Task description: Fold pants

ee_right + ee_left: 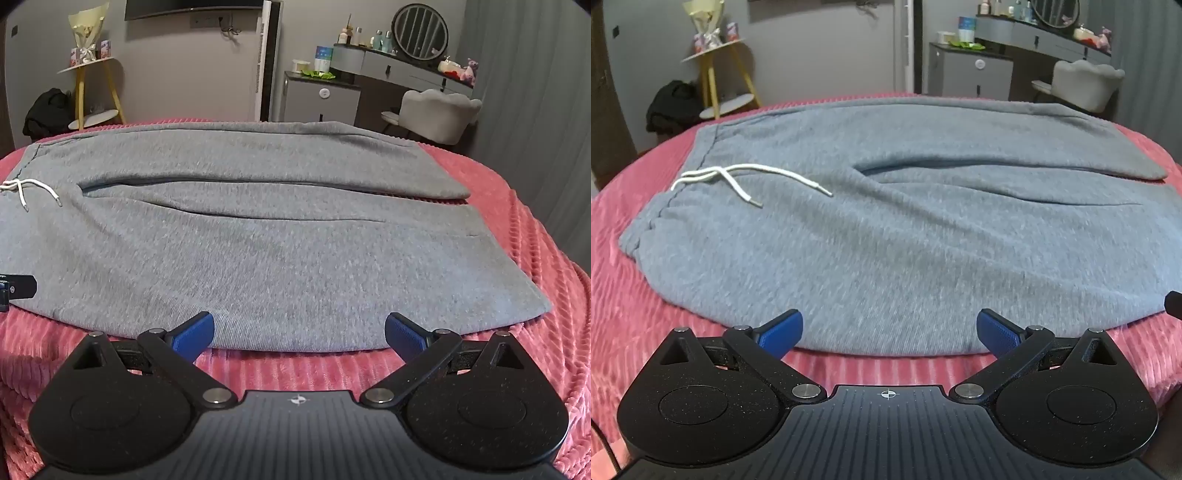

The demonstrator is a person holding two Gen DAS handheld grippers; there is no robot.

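While 2 grippers gape — left gripper point(889, 332), right gripper point(299, 334) — pants point(886, 221) cover blanket point(646, 332).

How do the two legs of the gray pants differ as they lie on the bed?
The near leg reaches further right than the far leg, whose hem stops short. The far leg's near edge lies slightly raised, casting a shadow; the near leg lies flat. Both are gray, spread out on the pink blanket.

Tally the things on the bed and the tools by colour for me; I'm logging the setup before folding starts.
Grey: 1, the pants
White: 1, the drawstring
Pink: 1, the blanket
Black with blue pads: 2, the left tool and the right tool, both open at the near edge of the pants
Total: 5
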